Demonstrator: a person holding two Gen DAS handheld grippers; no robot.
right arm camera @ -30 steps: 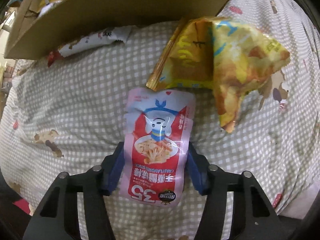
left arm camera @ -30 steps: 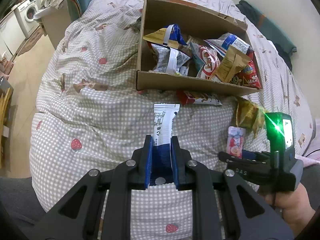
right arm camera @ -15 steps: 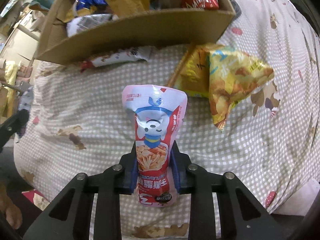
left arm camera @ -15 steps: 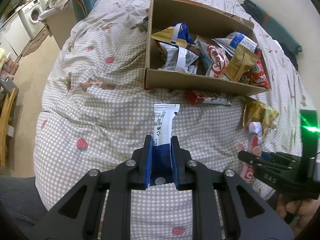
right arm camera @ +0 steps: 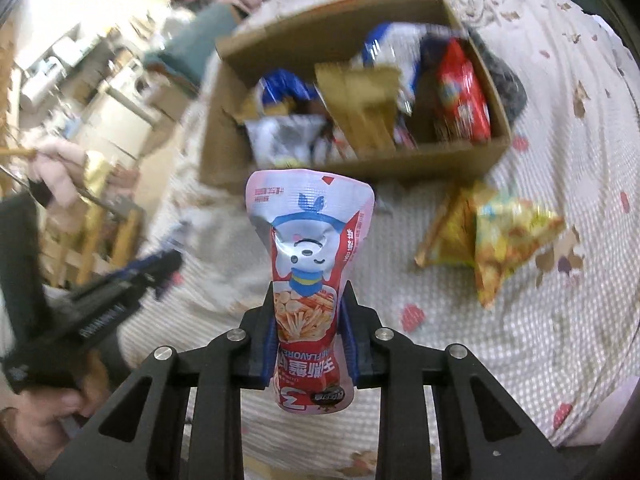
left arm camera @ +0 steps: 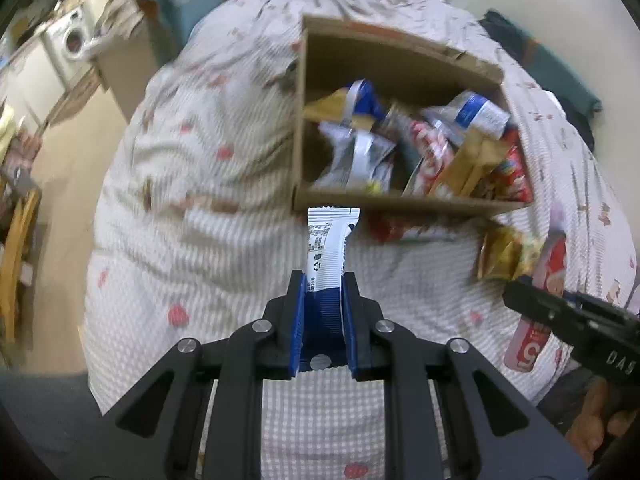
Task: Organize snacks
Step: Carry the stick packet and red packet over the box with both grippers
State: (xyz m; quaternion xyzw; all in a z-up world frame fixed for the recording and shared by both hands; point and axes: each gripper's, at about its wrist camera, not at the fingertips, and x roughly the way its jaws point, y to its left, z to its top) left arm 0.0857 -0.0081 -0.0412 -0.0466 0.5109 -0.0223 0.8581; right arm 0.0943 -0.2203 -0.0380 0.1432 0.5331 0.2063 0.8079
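The long white-and-blue foil snack stick [left arm camera: 329, 240] is pinched between the blue pads of the left gripper [left arm camera: 323, 296], its free end pointing at the near wall of the open brown cardboard box [left arm camera: 404, 200] that sits on the checked bedspread with strawberry prints [left arm camera: 192, 240]. The pink-and-red snack pouch with a cartoon face [right arm camera: 310, 264] stands upright in the right gripper [right arm camera: 309, 320], whose jaws are closed on its lower half; in the left wrist view the same pouch [left arm camera: 550, 264] shows near the bedspread's right edge. Both packets are held above the bedspread, short of the box. Inside the box lie crumpled packets, among them a gold-brown bag [right arm camera: 360, 104], a red bag [right arm camera: 462, 92] against the right wall and a silver packet [right arm camera: 280, 136] at the near wall. Just outside the box's near right corner, a yellow crisp bag [right arm camera: 496, 240] lies flat on the bedspread. A small red wrapper [left arm camera: 390, 229] lies against the box's near wall; it is too blurred to make out further.
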